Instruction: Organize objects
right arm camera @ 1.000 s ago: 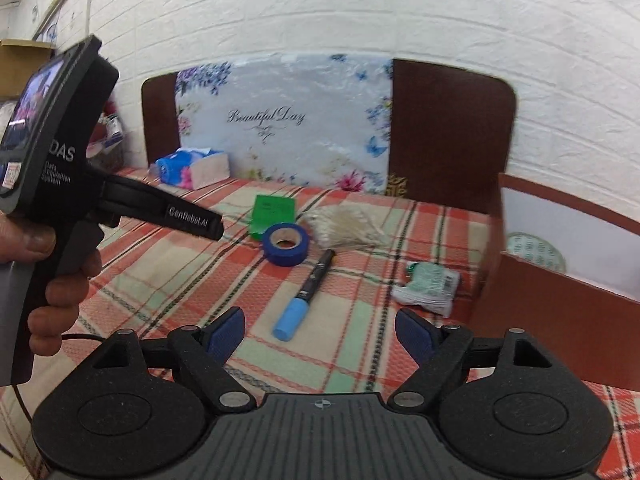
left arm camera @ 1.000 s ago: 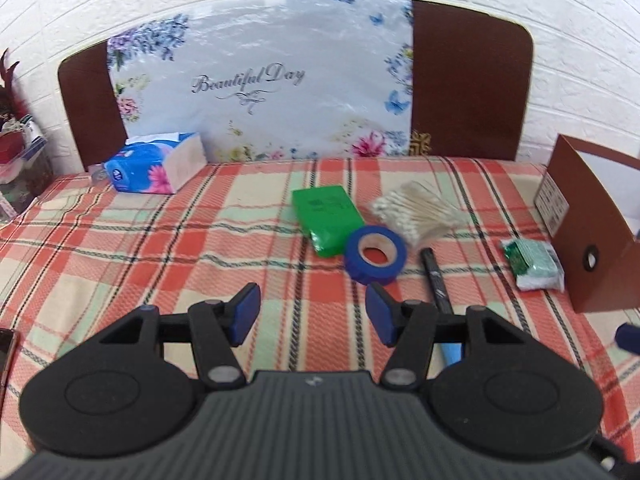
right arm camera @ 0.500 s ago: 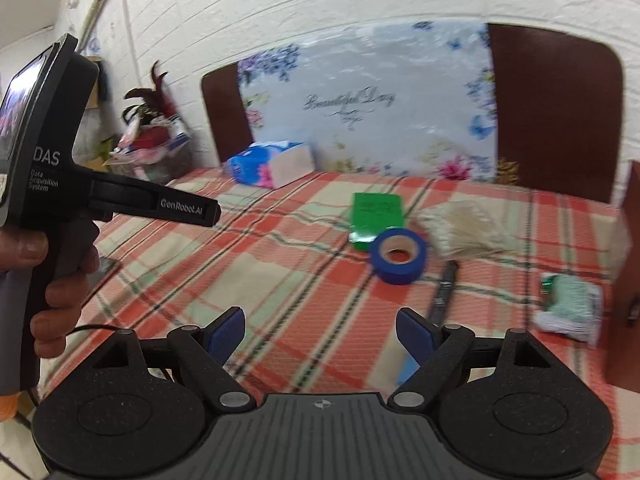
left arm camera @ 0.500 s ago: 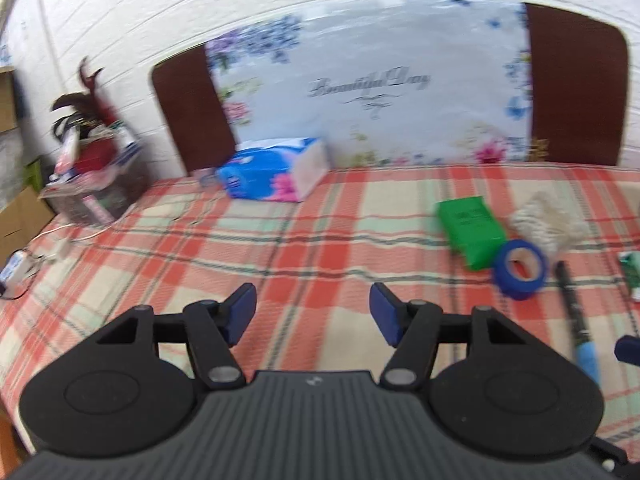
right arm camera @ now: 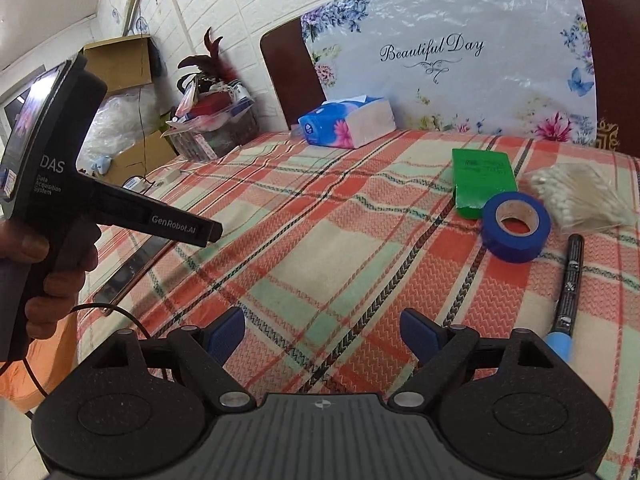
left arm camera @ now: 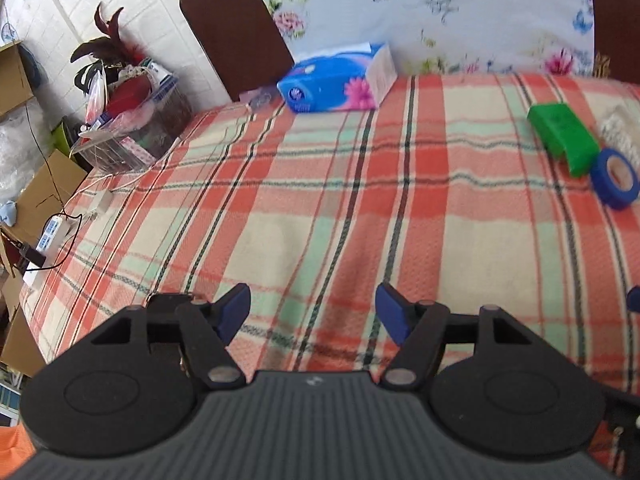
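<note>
On the plaid cloth lie a green packet (right arm camera: 483,178), a blue tape roll (right arm camera: 515,225), a bag of cotton swabs (right arm camera: 582,196) and a black marker with a blue cap (right arm camera: 570,284). A blue tissue pack (right arm camera: 347,121) sits at the back. The left view shows the tissue pack (left arm camera: 338,79), green packet (left arm camera: 564,138) and tape roll (left arm camera: 615,178) far right. My left gripper (left arm camera: 313,310) hovers over bare cloth, jaws opening, nothing between them. My right gripper (right arm camera: 322,332) is also opening over bare cloth, empty. A hand holds the left gripper's handle (right arm camera: 48,184) at the left.
A flat phone (right arm camera: 134,268) lies near the table's left edge. A clear box of clutter (left arm camera: 128,128) with a feather decoration stands at the back left. Cables and a power strip (left arm camera: 52,236) lie beyond the left edge. A floral board (right arm camera: 444,64) leans against the brick wall.
Both views have swung left: the tape, packet and marker slid to the right of the frames, and the brown box and green-white packet left view. Both grippers' jaws have spread wider.
</note>
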`<state>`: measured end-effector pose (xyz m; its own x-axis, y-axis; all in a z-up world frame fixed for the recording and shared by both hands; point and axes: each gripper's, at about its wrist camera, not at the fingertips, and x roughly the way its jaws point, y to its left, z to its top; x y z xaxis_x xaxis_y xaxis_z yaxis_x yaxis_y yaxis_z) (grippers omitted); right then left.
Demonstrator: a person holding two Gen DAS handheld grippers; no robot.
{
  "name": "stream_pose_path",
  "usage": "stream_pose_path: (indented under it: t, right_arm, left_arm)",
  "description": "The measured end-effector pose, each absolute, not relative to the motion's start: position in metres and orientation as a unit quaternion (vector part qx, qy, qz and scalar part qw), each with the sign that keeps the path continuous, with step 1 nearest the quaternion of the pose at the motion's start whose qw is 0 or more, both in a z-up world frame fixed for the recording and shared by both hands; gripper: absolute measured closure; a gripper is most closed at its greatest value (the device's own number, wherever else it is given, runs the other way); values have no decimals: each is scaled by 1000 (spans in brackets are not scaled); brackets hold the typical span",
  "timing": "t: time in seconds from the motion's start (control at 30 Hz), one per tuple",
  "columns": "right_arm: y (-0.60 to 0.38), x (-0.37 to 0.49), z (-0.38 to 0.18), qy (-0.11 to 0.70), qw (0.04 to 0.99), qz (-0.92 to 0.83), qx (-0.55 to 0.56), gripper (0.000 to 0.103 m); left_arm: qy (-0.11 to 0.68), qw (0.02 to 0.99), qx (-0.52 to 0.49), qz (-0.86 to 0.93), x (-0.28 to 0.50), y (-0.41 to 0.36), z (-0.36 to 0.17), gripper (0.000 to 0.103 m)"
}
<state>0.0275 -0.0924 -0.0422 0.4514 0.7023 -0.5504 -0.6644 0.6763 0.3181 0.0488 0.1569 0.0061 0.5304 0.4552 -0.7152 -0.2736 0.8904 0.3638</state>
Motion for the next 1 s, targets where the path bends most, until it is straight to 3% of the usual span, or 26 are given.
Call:
stream_pose_path:
  t: [1.0]
  right_arm:
    - [-101, 41, -48, 342, 856, 384, 51, 17]
  left_arm:
    - [452, 861, 105, 207, 57, 157, 1, 32]
